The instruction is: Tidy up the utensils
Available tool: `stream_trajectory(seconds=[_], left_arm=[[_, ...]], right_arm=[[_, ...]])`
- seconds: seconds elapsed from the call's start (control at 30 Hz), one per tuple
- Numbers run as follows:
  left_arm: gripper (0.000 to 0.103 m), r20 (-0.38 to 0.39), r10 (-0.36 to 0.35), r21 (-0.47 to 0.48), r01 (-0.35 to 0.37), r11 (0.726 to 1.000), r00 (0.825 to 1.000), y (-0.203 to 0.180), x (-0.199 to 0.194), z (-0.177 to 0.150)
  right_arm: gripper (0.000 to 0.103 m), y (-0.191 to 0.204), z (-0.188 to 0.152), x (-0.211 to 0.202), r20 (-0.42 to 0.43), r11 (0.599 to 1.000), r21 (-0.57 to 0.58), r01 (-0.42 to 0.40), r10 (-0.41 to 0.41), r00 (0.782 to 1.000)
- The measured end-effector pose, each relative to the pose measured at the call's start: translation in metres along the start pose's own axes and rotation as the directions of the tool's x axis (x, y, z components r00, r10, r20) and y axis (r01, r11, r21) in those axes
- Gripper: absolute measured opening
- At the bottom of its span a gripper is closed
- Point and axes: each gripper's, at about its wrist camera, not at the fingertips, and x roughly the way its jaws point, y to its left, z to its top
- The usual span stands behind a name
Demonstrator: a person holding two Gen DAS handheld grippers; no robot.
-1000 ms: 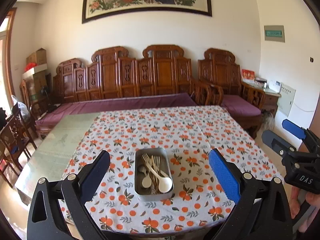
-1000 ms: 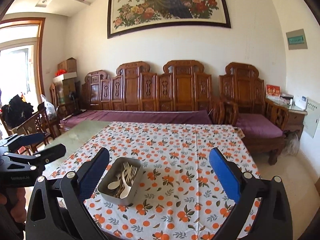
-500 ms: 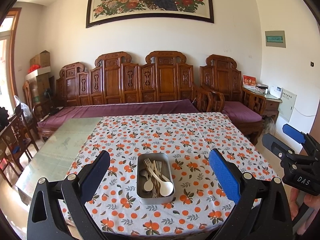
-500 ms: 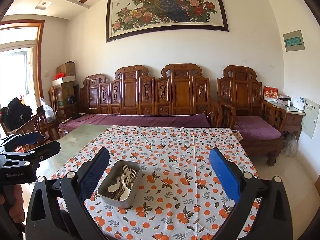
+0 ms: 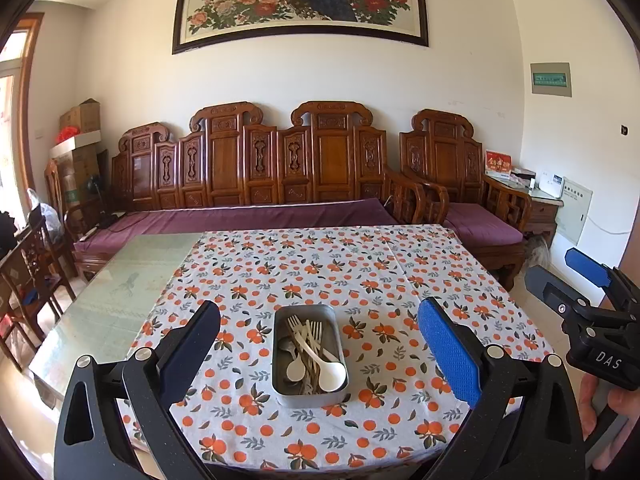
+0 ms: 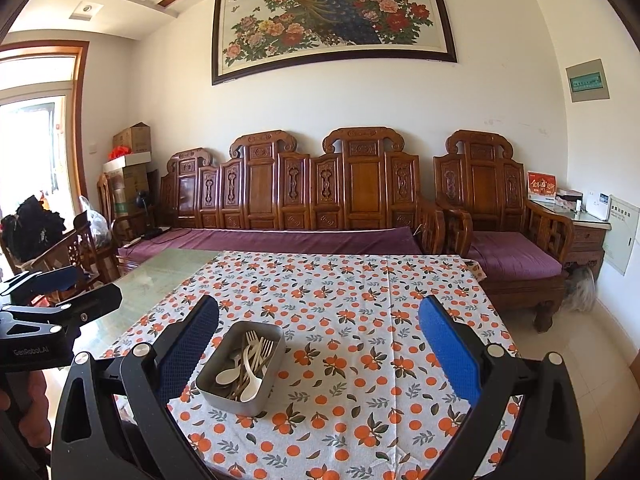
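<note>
A grey metal tin (image 5: 335, 393) (image 6: 216, 394) sits near the front of the table, filled with mixed utensils: white plastic spoons (image 5: 331, 371) (image 6: 250, 390), pale forks (image 5: 314, 330) (image 6: 256, 346) and metal spoons. My left gripper (image 5: 318, 344) hovers above and short of the tin, open and empty. My right gripper (image 6: 318, 344) is open too, with the tin low between its fingers toward the left one. Each gripper shows at the edge of the other's view: right gripper (image 5: 576, 280), left gripper (image 6: 60, 292).
The table wears an orange-fruit tablecloth (image 5: 360, 280) (image 6: 360, 320); its left part is bare glass (image 5: 132, 280) (image 6: 160, 276). A carved wooden sofa (image 5: 280, 168) with purple cushions stands behind. Wooden chairs (image 5: 28, 272) stand at left. A hand (image 5: 612, 428) holds the right gripper.
Both views have tilted upward and pulled back a little, so the tin sits lower in view. Both grippers stay open and nothing on the table has moved.
</note>
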Motion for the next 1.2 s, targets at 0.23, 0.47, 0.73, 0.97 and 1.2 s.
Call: stream_trajectory(seconds=[0.23,0.47,0.73,0.97,1.2], left_arm=[[0.095,0.002,0.002,0.001,-0.002,1.0,1.0,-0.0018,0.0003,-0.001],[0.095,0.006,0.007,0.007,-0.007,1.0,1.0,-0.0027,-0.0016,-0.0014],[0.095,0.007,0.006,0.007,-0.006,1.0,1.0,-0.0031,-0.0019,-0.0001],[0.095,0.008,0.005,0.006,-0.005,1.0,1.0,-0.0044,-0.002,-0.0001],[0.095,0.009,0.002,0.005,-0.002,1.0,1.0,-0.006,-0.0019,0.0005]], right_arm=[[0.101,0.0009,-0.001,0.0001,0.0,1.0,0.002,0.003,-0.003,1.0],[0.101,0.0017,-0.0019,0.0004,0.003,1.0,0.002,0.003,-0.003,1.0],[0.101,0.0013,-0.0024,0.0004,0.003,1.0,0.005,0.003,-0.003,1.0],[0.101,0.0013,-0.0027,0.0007,0.003,1.0,0.004,0.004,-0.004,1.0],[0.101,0.0009,-0.0024,0.0005,0.003,1.0,0.005,0.004,-0.004,1.0]])
